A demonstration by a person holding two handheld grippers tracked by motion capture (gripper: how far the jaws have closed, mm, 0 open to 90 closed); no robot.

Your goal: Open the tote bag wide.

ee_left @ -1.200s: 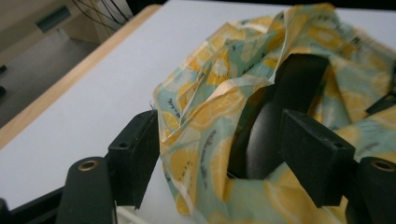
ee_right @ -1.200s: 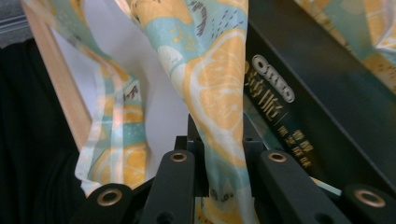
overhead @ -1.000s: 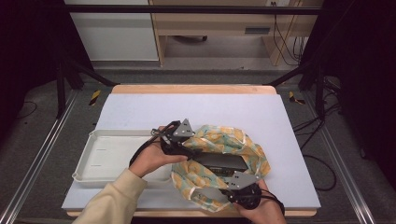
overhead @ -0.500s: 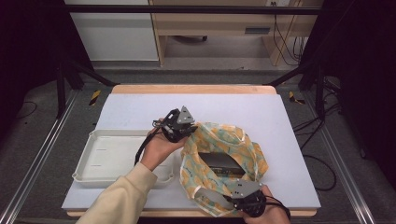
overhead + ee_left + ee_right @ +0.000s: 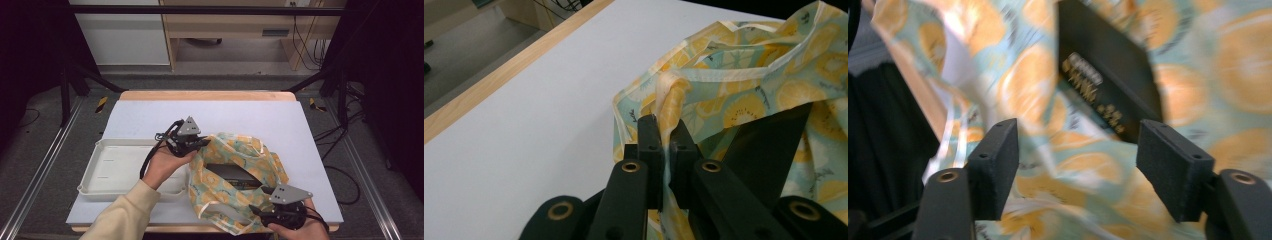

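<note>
A cloth bag (image 5: 220, 192) printed with yellow citrus slices on pale green lies at the table's front middle, its mouth spread wide. A flat black box (image 5: 231, 173) with gold lettering lies inside it. My left gripper (image 5: 201, 143) is at the bag's far left rim, shut on a pinched fold of the cream-edged rim (image 5: 668, 100). My right gripper (image 5: 257, 212) is at the bag's near edge by the table front. Its jaws have just been opening and stand apart (image 5: 1078, 150). Bag cloth (image 5: 1033, 90) and the black box (image 5: 1108, 70) lie beyond them, and the pads (image 5: 1168, 165) press on nothing.
A white rectangular tray (image 5: 115, 165) sits on the light mat (image 5: 240, 117) left of the bag, under my left forearm. The mat's far half is bare up to the wooden table edge (image 5: 205, 95). Dark frame rails run along both sides.
The left gripper lifted the bag's rim up and back, spreading the mouth and baring the black box. The right gripper slid toward the table's front edge and its jaws came apart.
</note>
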